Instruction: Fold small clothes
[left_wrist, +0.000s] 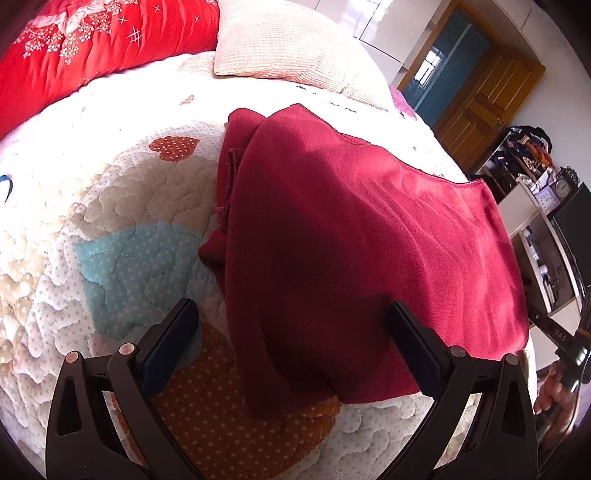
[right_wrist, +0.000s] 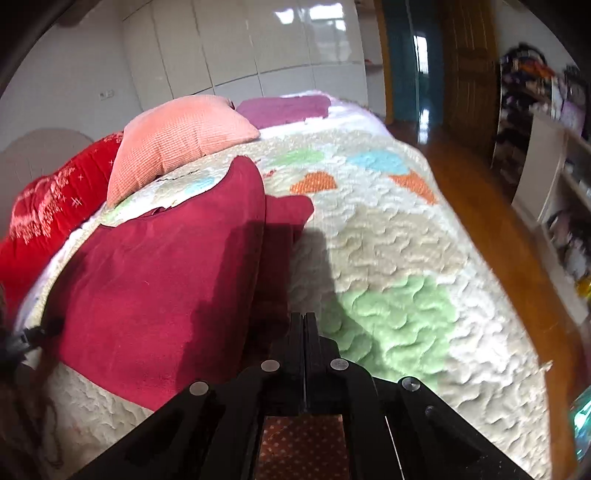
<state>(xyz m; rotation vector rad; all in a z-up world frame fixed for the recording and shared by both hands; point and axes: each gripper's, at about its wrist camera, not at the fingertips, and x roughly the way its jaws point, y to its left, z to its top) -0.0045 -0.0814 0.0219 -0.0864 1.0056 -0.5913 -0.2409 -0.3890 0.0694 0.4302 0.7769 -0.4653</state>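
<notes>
Right gripper (right_wrist: 304, 325) jaws closed | garment (left_wrist: 351, 240) grip unclear | underlayer hidden

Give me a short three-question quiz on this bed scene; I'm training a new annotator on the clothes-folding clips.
1. True or false: the left gripper has its fingers spread wide, with the near edge of the dark red garment lying between them.
2. What lies directly under the garment? A) bare wooden floor B) patchwork quilt C) red blanket
3. Fill in: the right gripper's fingers are ____, and the view does not show whether cloth is pinched between them.

Key: 1 true. 2 B, the patchwork quilt; the pink pillow lies further up the bed, the wooden floor beside it. 3 shut.
</notes>
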